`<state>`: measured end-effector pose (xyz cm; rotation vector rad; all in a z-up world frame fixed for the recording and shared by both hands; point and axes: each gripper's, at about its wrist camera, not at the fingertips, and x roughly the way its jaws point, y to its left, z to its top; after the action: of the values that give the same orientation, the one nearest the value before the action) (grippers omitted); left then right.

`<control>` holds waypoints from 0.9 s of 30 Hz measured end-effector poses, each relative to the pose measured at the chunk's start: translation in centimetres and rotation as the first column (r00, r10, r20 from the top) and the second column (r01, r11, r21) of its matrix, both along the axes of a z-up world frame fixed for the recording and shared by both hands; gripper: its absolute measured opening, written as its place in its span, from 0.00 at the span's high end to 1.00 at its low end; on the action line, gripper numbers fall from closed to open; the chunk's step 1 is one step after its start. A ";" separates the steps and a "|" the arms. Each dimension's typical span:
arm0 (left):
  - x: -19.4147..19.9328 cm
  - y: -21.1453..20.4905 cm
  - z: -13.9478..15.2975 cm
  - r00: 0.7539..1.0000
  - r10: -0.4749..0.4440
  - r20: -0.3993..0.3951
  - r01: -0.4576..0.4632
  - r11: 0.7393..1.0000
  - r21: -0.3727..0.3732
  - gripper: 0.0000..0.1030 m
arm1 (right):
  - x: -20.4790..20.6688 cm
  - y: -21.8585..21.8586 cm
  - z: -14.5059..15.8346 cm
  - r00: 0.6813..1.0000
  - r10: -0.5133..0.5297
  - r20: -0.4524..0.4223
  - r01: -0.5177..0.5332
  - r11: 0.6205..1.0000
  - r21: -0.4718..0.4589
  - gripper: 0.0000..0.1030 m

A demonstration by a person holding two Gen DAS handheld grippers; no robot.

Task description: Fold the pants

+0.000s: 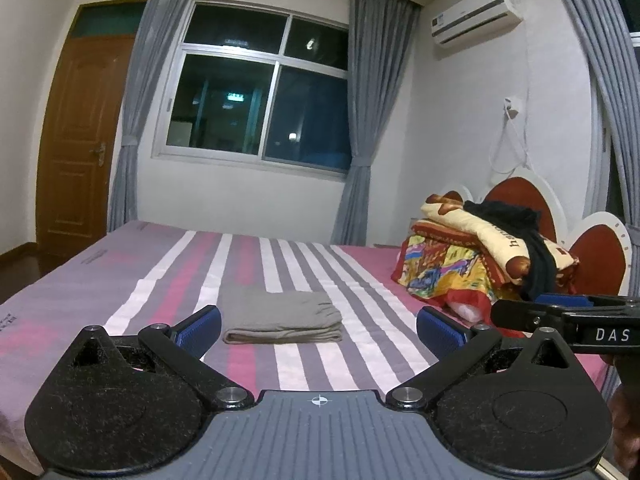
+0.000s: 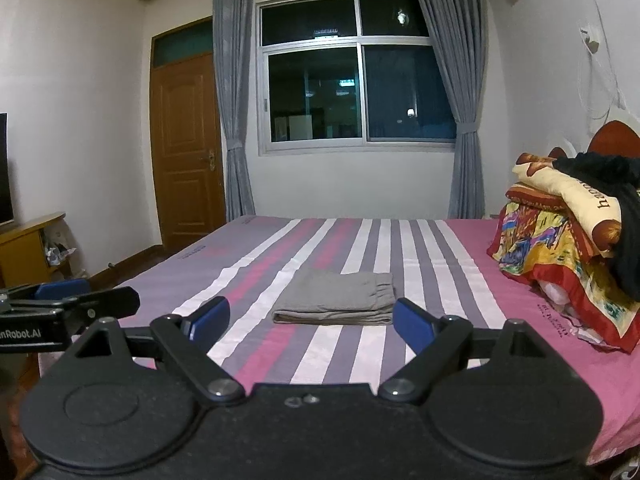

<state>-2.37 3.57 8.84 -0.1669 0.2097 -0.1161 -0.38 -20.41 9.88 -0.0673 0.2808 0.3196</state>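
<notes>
The grey pants lie folded into a flat rectangular stack on the striped bed sheet; they also show in the right wrist view. My left gripper is open and empty, held above the bed just short of the pants. My right gripper is open and empty too, level with the near edge of the stack. Each gripper shows at the side of the other's view: the right one, the left one.
A pile of colourful quilts with a black garment on top sits at the right by the red headboard. A window with grey curtains and a wooden door are behind. A wooden TV stand is at left.
</notes>
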 end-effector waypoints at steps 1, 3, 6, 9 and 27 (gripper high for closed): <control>0.0 0.0 0.0 1.000 0.001 0.000 -0.001 1.000 -0.001 0.00 | 0.0 -0.1 0.0 1.000 -0.001 0.000 0.001 1.000 0.002 0.14; 0.0 0.0 0.0 1.000 0.000 0.000 0.000 1.000 -0.001 0.00 | -0.1 0.0 0.0 1.000 -0.005 0.001 0.005 1.000 0.004 0.14; 0.0 0.0 0.0 1.000 0.001 0.002 -0.001 1.000 0.001 0.00 | -0.1 -0.1 0.0 1.000 -0.005 0.001 0.005 1.000 0.005 0.14; 0.0 0.0 0.1 1.000 0.000 0.001 0.000 1.000 0.001 0.00 | -0.1 -0.1 0.0 1.000 -0.004 0.001 0.004 1.000 0.005 0.14; 0.0 -0.1 0.0 1.000 -0.010 0.007 0.010 1.000 0.012 0.00 | -0.2 0.4 0.1 1.000 -0.012 0.010 0.012 1.000 -0.001 0.13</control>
<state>-2.33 3.51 8.84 -0.1539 0.2037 -0.1249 -0.62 -20.00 10.02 -0.0679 0.2713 0.3075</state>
